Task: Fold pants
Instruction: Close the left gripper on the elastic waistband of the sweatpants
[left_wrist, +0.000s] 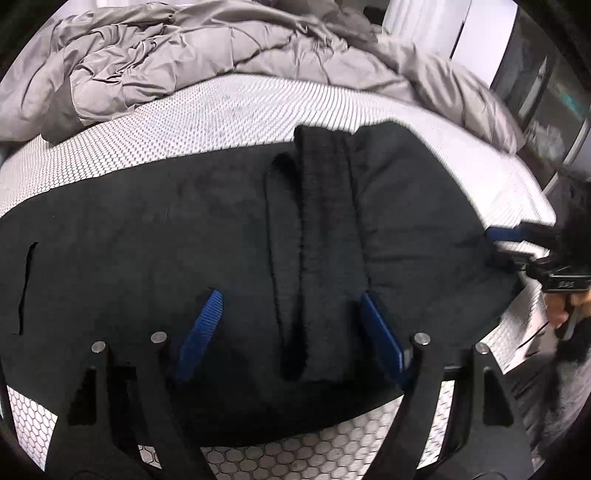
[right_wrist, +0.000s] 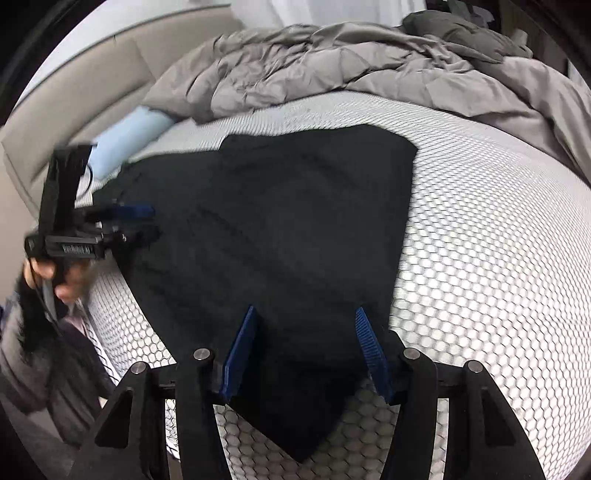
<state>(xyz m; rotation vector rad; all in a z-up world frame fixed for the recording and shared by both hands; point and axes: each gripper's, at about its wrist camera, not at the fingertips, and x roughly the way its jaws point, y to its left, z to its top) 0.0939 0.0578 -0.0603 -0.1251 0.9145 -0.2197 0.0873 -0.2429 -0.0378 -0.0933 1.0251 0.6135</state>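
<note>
Black pants lie spread flat on the honeycomb-patterned mattress. A thick raised strip of doubled fabric runs lengthwise down their middle. My left gripper hovers open over it, one blue pad on each side of the strip and neither touching it. In the right wrist view the pants narrow to a point near the front edge. My right gripper stands open above that narrow part, its pads apart. Each gripper shows in the other's view: the right gripper at the pants' right edge, the left gripper at their left edge.
A crumpled grey duvet is heaped along the far side of the mattress. A light blue pillow lies at the far left beside a beige padded headboard. A person's hand holds the left gripper's handle.
</note>
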